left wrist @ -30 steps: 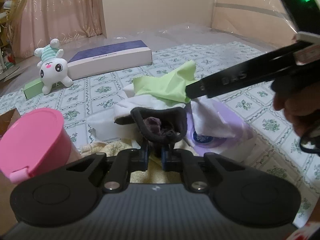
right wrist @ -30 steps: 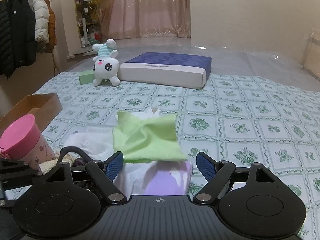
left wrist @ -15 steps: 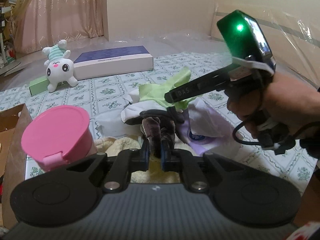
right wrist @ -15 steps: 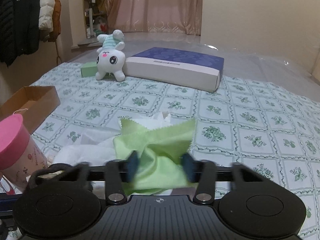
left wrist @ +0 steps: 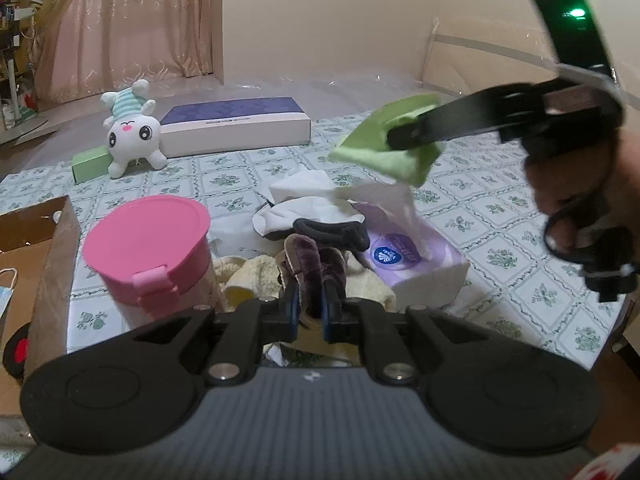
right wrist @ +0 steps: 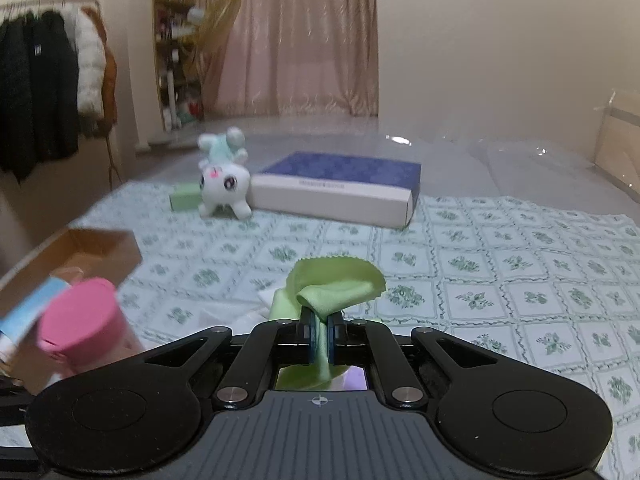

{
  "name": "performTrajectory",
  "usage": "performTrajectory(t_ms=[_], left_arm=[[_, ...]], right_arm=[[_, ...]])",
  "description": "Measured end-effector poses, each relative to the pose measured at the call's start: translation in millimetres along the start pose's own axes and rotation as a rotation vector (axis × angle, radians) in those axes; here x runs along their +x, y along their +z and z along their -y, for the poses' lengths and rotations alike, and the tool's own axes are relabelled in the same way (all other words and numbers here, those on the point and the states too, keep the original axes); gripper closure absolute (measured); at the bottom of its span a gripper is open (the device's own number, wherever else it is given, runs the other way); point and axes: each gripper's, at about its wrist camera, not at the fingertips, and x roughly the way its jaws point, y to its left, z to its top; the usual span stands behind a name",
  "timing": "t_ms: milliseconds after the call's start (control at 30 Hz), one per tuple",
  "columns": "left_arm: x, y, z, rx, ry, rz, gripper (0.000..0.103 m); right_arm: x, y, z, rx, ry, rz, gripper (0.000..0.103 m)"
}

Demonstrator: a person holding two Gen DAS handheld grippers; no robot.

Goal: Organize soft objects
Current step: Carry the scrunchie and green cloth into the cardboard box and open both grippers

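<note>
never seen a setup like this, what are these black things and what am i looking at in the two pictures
No robot here: a person holds a pair of hand-held tongs in each hand, each with a wide-angle camera looking along its fingers. One picture is from the left tongs, shut on a purple velvety cloth. The other is from the right tongs, shut on a green cloth lifted off the pile. On the patterned sheet lie a tissue pack, a pink-lidded tub, a plush toy, a flat blue box and a cardboard box.

green cloth (right wrist: 336,288) | pink lid (left wrist: 146,236) | floral-checked sheet (right wrist: 520,264)
</note>
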Motion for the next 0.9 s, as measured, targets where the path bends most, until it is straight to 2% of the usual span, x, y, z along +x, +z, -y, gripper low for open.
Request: performTrajectory(t_ms=[300, 600, 900], left_arm=[[-34, -6, -3, -0.001, 0.015, 0.024, 0.094], [-63, -26, -8, -0.013, 0.009, 0.010, 0.094], [-85, -48, -15, -0.022, 0.012, -0.011, 0.094]], right_arm=[[-68, -13, -8, 0.069, -0.006, 0.033, 0.098], [-110, -64, -34, 0.098, -0.010, -0.055, 0.098], [-125, -100, -62, 0.148, 0.034, -0.113, 0.098]])
